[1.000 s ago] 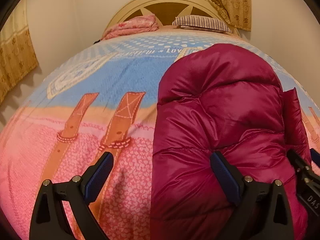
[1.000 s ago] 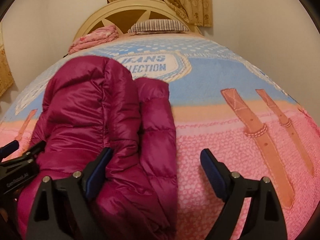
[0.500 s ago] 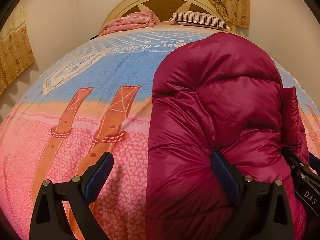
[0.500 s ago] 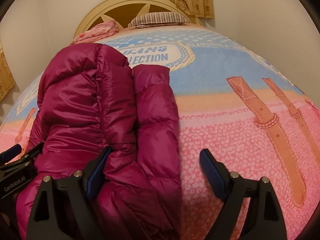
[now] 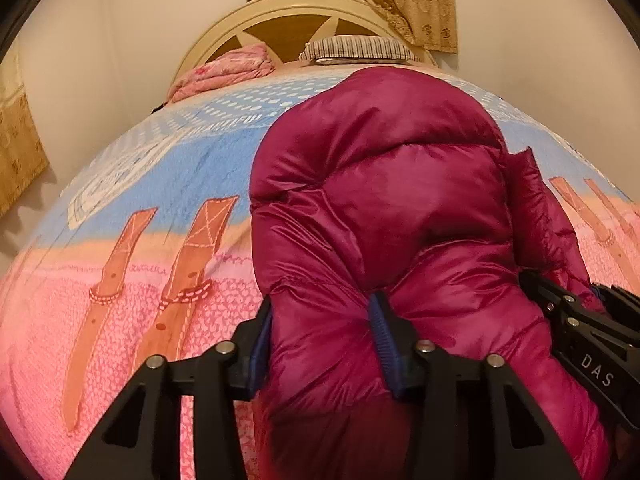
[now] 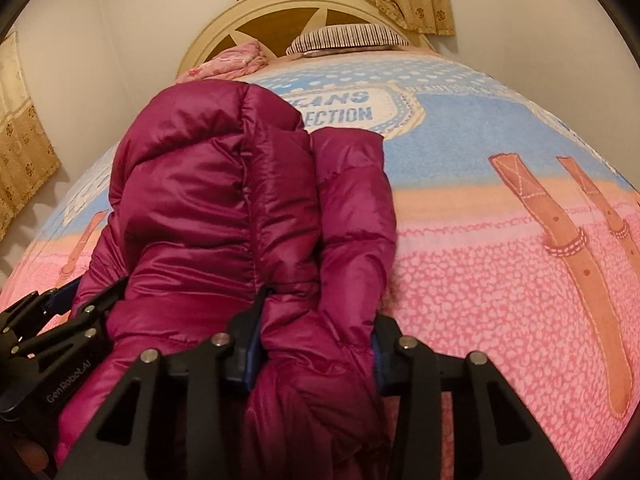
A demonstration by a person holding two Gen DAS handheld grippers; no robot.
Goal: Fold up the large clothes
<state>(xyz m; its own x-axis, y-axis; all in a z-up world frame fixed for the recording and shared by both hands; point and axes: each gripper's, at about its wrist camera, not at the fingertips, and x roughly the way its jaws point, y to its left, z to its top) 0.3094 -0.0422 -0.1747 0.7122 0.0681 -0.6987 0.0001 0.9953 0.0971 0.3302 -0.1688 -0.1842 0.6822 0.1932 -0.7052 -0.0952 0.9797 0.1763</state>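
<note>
Magenta quilted nylon fills most of the left wrist view: the shiny puffy down jacket (image 5: 384,216) lies folded lengthways on the bed, running from 6 o'clock up toward 12 o'clock. The left gripper (image 5: 324,344), black with blue pads, sits at 6 o'clock; its jaws are closing and already pinch a thick roll of the jacket's near hem between them, the fabric bulging around both pads. At 3 to 4 o'clock the right gripper (image 5: 576,328) comes in from the edge, touching the jacket's other side. Under the jacket lies the pink and blue printed bedspread (image 5: 120,240) with orange belt-strap drawings at 9 o'clock. At 12 o'clock stand the cream arched headboard (image 5: 224,36), a striped pillow (image 5: 356,46) and a folded pink blanket (image 5: 224,74).

From the right wrist view, the same jacket (image 6: 208,200) stretches from 6 o'clock toward 11 o'clock, a sleeve folded along its right side. The right gripper (image 6: 316,344) at 6 o'clock is closing its jaws too, with the sleeve end and hem bunched between the pads. The left gripper (image 6: 60,320) shows at 8 o'clock against the jacket's edge. Bedspread (image 6: 500,280) lettering lies at 1 o'clock.
</note>
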